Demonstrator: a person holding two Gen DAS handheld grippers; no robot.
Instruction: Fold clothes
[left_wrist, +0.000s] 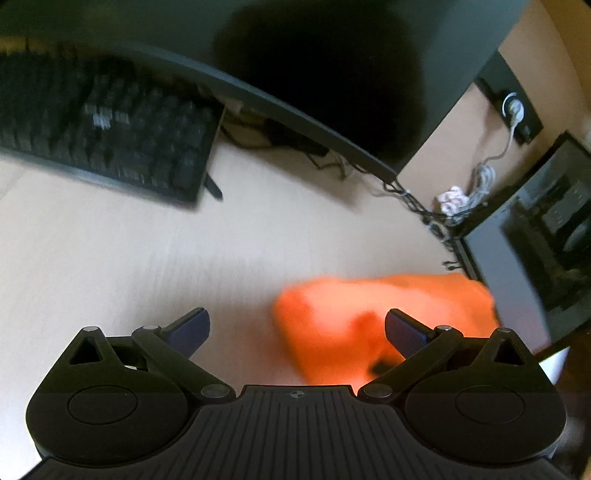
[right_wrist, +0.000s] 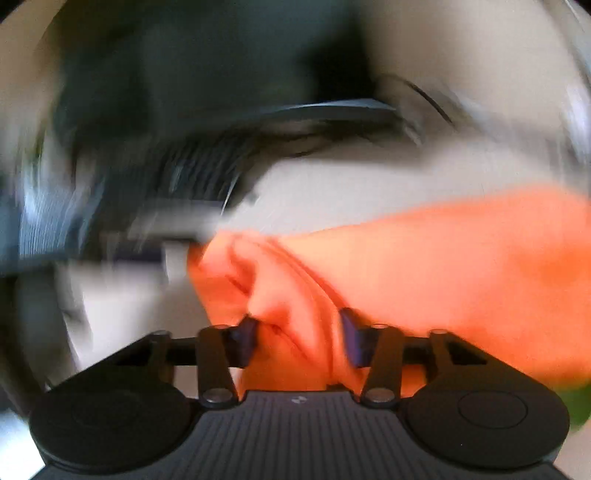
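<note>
Left gripper (left_wrist: 297, 334): jaws wide apart, nothing between them
Right gripper (right_wrist: 299, 341): pads bunching the orange garment (right_wrist: 424, 266); firm clamp unclear through blur
Garment: rumpled heap on the desk (left_wrist: 129, 251), ahead-right of left tool
Progress: early, no neat fold visible

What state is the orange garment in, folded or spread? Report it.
Bunched, not spread flat: the orange garment shows gathered creases between the right claw's fingers.

Soft daylight is filling both my views; motion blur is smearing my right one heavily, fisheye edges are bending
</note>
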